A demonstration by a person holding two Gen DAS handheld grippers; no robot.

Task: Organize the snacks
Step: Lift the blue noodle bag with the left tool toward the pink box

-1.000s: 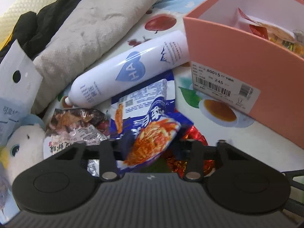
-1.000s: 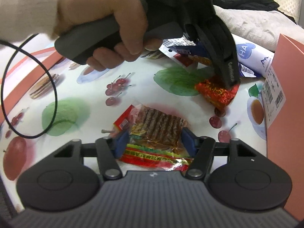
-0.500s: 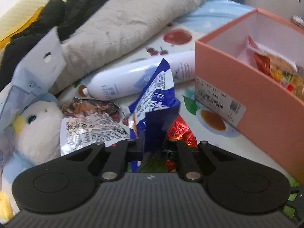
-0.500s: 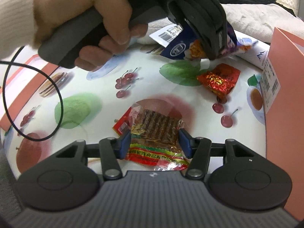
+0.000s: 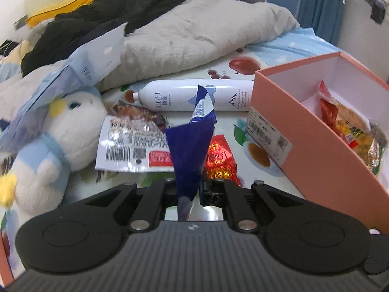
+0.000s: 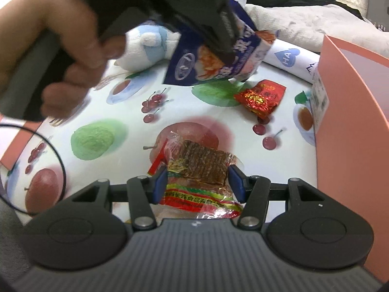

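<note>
My left gripper [image 5: 188, 189] is shut on a blue snack packet [image 5: 189, 150], which stands edge-on above the fruit-print tablecloth [image 6: 102, 136]. In the right wrist view a hand [image 6: 60, 48] carries that left gripper [image 6: 228, 51], and the blue packet [image 6: 214, 56] hangs from it in the air. My right gripper [image 6: 197, 183] grips a brown snack packet [image 6: 201, 168] with a red and green wrapper end, one blue pad on each side of it. The pink box [image 5: 304, 146] stands at the right and holds several snacks [image 5: 352, 126].
A red foil packet [image 5: 218, 158], a white-backed packet with a barcode [image 5: 131, 143] and a white bottle [image 5: 194, 95] lie on the cloth. A plush penguin [image 5: 60, 131] sits at the left, with a grey blanket [image 5: 194, 36] behind. A black cable [image 6: 60, 165] loops at the left.
The left gripper closed on the blue packet, lifted it off the cloth and rolled, so the packet now stands edge-on. The right gripper rose a little with the brown packet between its pads.
</note>
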